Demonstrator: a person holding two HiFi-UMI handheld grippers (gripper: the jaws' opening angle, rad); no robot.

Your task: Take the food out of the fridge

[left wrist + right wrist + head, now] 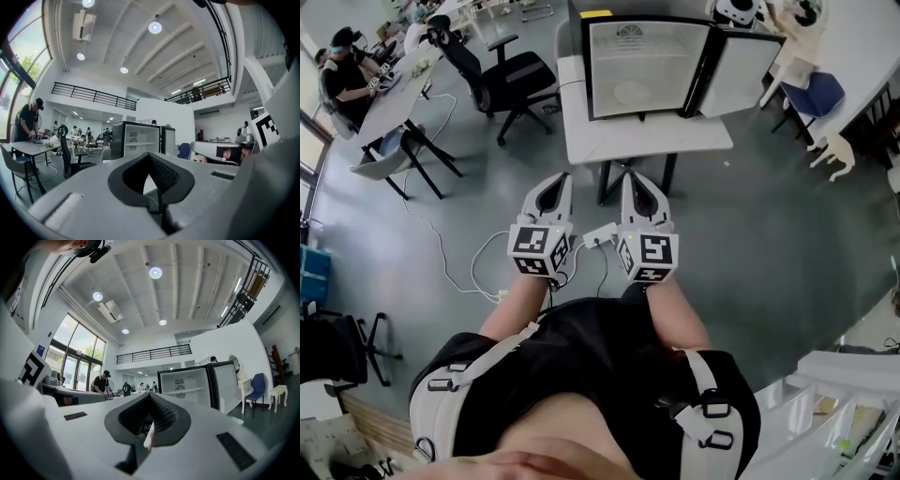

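Note:
A small black-framed fridge (647,66) stands on a white table (647,139) ahead of me. Its door (748,61) is swung open to the right. The inside is white, with one shelf and a pale round shape (630,91) on the floor; I cannot make out any food. My left gripper (555,183) and right gripper (634,178) are side by side over the floor, short of the table and pointing level at it. Both are shut with nothing between their jaws. The fridge (136,140) shows past the shut left gripper (151,158), and likewise the fridge (187,385) beyond the shut right gripper (151,398).
A white power strip (600,234) and cables lie on the grey floor under my grippers. A black office chair (502,70) stands left of the table. A person (342,70) sits at desks far left. A blue chair (820,94) and white stool (834,150) stand right.

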